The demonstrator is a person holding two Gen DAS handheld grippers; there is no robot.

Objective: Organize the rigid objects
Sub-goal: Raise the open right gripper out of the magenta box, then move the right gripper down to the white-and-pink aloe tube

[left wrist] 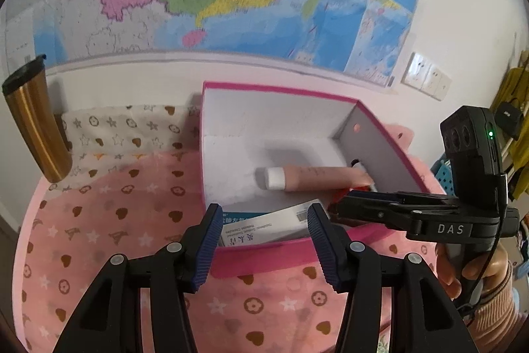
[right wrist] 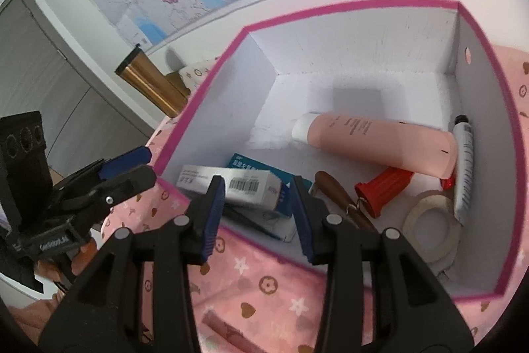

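- Two grippers hover at the near rim of the box (right wrist: 211, 68): the right gripper (right wrist: 258, 210) stands partly open with the white carton (right wrist: 231, 186) framed between its pads but, as far as I can tell, not pressed; the left gripper (left wrist: 264, 240) is partly open and holds nothing.
- Closing the right gripper now could catch only the carton's top edge, so it tips or slides off the blue carton (right wrist: 264, 169) under it.
- Either gripper dropping lower could strike the rim and shove the box across the pink cloth (left wrist: 115, 220), which may slip.
- With both grippers near one corner, their fingers could knock together.
- Inside the box, the pink tube (right wrist: 380, 141) rests on the red handle (right wrist: 383, 189) and against the small tube (right wrist: 464, 164); a nudge could roll it onto the tape roll (right wrist: 429, 227).
- Beyond the box, the gold tumbler (left wrist: 36, 121) could topple if the left gripper swings wide.
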